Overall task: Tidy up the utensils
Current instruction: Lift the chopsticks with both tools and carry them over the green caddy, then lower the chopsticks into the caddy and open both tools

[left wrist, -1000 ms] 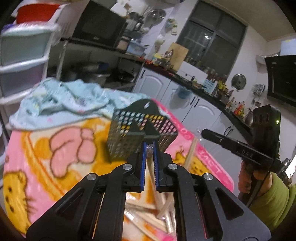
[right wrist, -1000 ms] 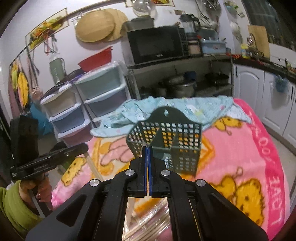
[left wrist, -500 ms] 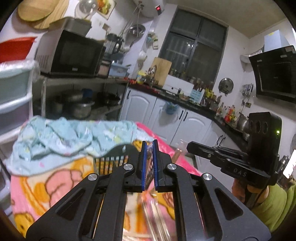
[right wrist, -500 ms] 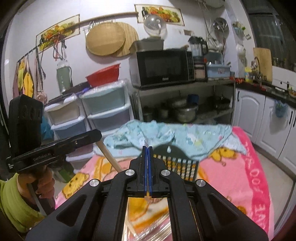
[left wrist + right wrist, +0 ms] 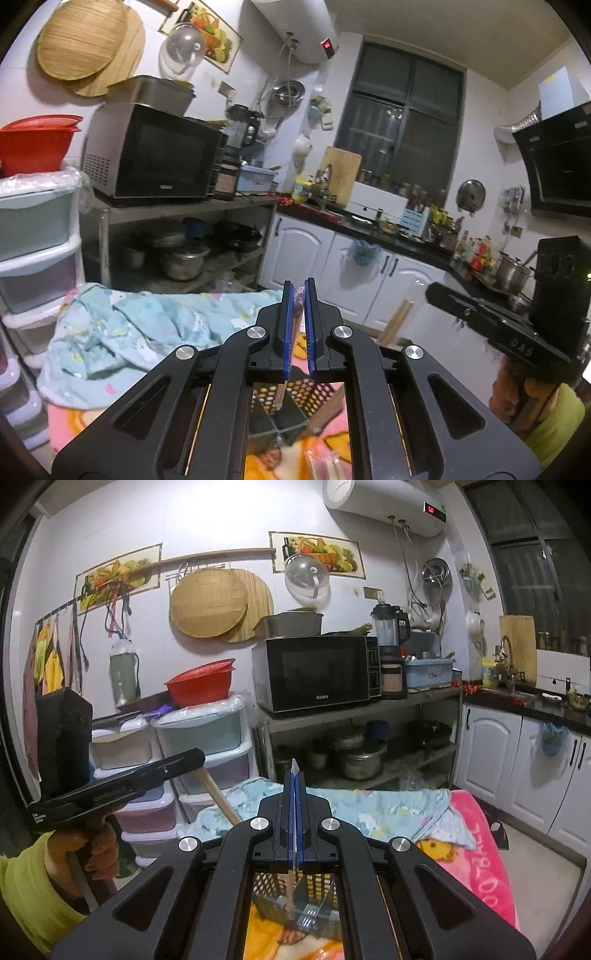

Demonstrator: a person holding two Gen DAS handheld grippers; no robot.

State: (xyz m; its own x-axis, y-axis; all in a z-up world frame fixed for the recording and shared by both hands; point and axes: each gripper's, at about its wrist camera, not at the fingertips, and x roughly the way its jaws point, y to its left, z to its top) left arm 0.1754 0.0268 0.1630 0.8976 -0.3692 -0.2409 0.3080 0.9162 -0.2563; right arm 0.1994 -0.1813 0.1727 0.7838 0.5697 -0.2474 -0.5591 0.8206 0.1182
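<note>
Here, both grippers are clamping wrapped chopsticks, the left gripper [image 5: 299, 295] and right gripper [image 5: 294, 779], over the dark basket [image 5: 317, 897] sitting on the pink blanket [image 5: 480, 853] beside a crumpled blue cloth [image 5: 122, 325].

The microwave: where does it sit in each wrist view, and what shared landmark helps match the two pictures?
Left wrist view: the microwave is upper left, on a metal shelf.
Right wrist view: the microwave is just above centre, on the same shelf.
Shared landmark: the light blue cloth lies on the blanket-covered surface, below the shelf in both.
</note>
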